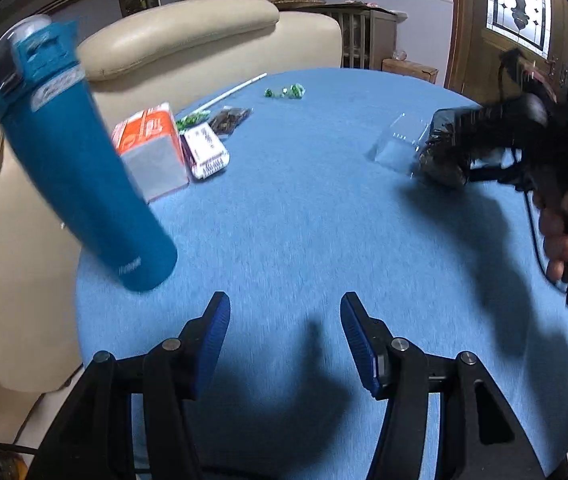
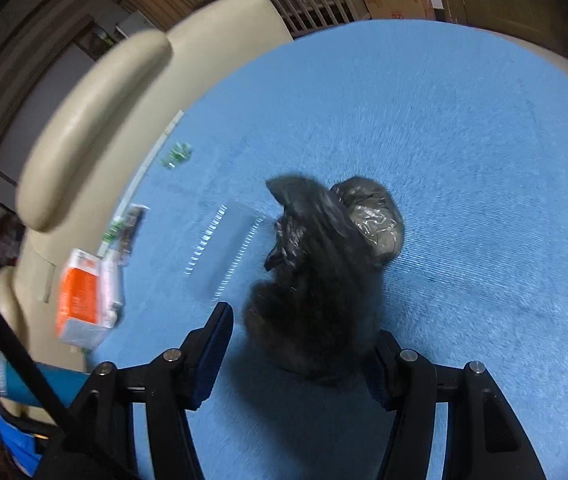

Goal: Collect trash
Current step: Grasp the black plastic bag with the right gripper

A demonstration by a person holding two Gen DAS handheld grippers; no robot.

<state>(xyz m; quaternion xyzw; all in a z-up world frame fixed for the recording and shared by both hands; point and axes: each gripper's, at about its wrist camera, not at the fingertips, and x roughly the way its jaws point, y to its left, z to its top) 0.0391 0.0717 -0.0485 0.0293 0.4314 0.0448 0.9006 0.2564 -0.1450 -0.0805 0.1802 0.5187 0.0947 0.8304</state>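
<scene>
A crumpled black trash bag (image 2: 316, 272) lies on the blue tablecloth (image 2: 464, 140), with a shiny lump (image 2: 376, 220) at its far end. It reaches in between the fingers of my right gripper (image 2: 300, 320). The bag covers the right finger, and a thin gap shows beside the left pad (image 2: 217, 332). In the left wrist view that gripper (image 1: 524, 140) is a blurred shape in a person's hand, over the bag (image 1: 442, 160). My left gripper (image 1: 286, 308) stands open above bare cloth, nothing between its pads. Green wrappers (image 1: 284, 91) and a dark wrapper (image 1: 229, 118) lie farther back.
A tall blue bottle (image 1: 75, 160) stands at the left. Behind it are an orange tissue pack (image 1: 147, 144), a white and maroon packet (image 1: 205, 152) and a white straw (image 1: 235, 90). A clear plastic box (image 1: 394, 146) lies beside the bag. Cream chairs (image 1: 179, 40) border the table.
</scene>
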